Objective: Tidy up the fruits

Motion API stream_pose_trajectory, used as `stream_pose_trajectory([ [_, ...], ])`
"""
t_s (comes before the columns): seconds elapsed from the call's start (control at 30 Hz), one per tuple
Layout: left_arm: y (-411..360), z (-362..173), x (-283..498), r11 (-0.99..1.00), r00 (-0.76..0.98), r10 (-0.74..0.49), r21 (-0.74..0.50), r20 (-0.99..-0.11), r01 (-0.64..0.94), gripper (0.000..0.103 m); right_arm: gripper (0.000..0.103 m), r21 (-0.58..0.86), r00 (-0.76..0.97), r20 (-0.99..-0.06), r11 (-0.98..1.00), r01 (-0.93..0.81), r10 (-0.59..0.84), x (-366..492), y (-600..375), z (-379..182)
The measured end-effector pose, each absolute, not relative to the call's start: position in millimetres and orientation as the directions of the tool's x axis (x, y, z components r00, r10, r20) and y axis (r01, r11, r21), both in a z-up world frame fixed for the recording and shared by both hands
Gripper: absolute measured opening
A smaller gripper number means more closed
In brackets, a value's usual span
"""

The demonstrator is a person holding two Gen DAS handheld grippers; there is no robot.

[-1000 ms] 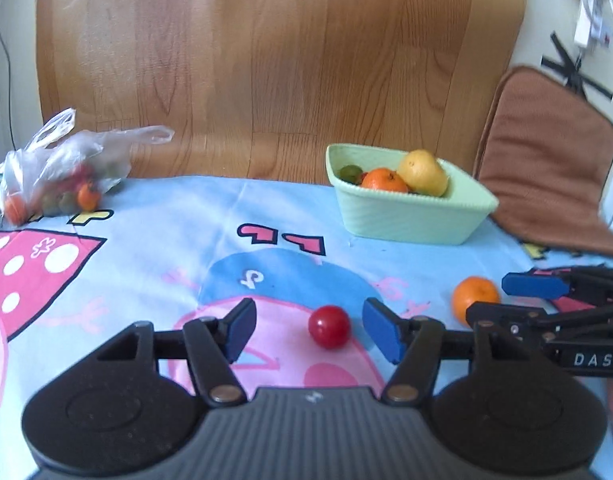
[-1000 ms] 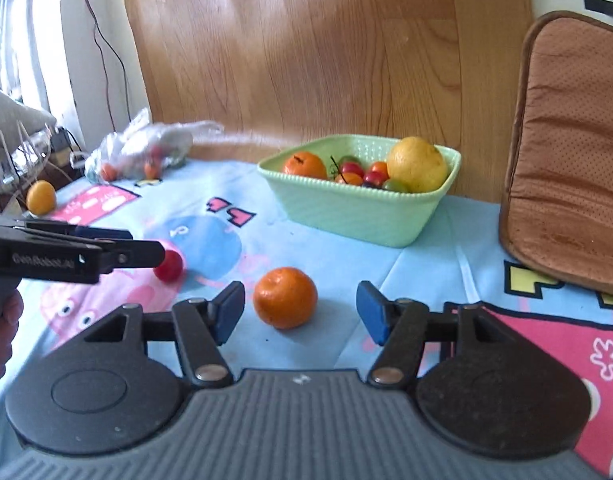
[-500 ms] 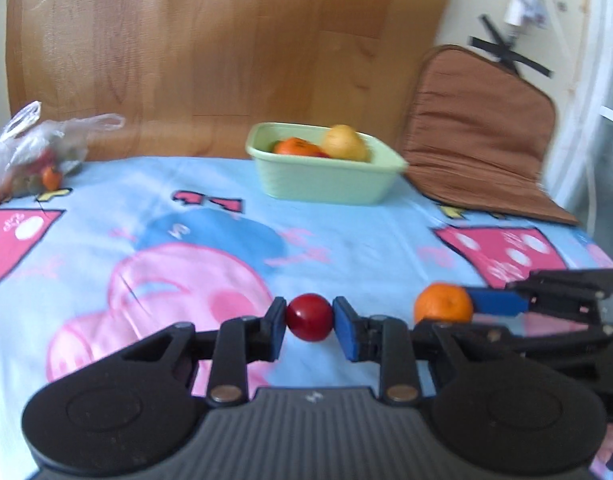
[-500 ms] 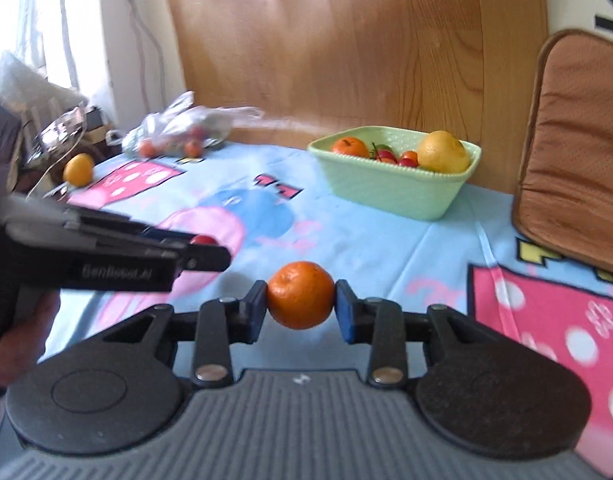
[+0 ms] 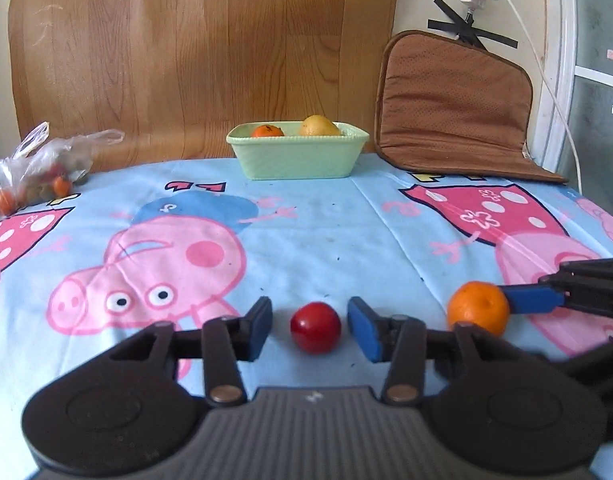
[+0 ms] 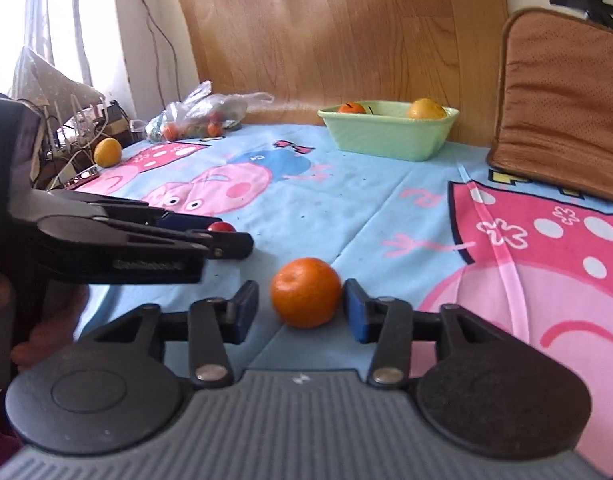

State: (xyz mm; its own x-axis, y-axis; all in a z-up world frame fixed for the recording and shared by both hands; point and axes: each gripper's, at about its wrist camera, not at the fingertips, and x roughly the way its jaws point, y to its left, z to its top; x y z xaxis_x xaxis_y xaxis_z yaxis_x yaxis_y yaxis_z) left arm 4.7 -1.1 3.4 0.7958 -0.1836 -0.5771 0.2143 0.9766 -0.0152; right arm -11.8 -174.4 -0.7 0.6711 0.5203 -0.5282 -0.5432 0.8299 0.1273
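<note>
Left gripper (image 5: 309,330): jaws opening, tomato (image 5: 315,333) between, untouched.
Right gripper (image 6: 301,309): jaws opening, orange (image 6: 305,293) between, by right pad.
Change: both were clamped half a second ago.

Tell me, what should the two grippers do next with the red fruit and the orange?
Probably draw both back. The cherry tomato lies free between the left hand-held gripper's opening jaws; the right hand-held gripper is opening around the mandarin, both on the tablecloth.

Left gripper (image 5: 310,330) jaws opening around red cherry tomato (image 5: 315,327) on cartoon tablecloth (image 5: 326,224), tangerine (image 5: 477,307) beside, green bowl (image 5: 297,156) behind
</note>
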Motion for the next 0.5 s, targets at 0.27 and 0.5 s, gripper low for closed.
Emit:
stream_pose_trajectory([
  [0.27,0.9,2.9,5.7,0.981,0.801,-0.160,-0.005,-0.577,0.193,0.061,0.083,0.105,0.665,-0.540,0.825,-0.556,0.517,-14.1,-171.9,-2.1],
  [0.5,3.5,2.6,5.2,0.982,0.803,-0.165,-0.018,-0.572,0.188,0.062,0.083,0.134,0.677,-0.531,0.839,-0.527,0.510,-15.3,-176.1,-2.0],
])
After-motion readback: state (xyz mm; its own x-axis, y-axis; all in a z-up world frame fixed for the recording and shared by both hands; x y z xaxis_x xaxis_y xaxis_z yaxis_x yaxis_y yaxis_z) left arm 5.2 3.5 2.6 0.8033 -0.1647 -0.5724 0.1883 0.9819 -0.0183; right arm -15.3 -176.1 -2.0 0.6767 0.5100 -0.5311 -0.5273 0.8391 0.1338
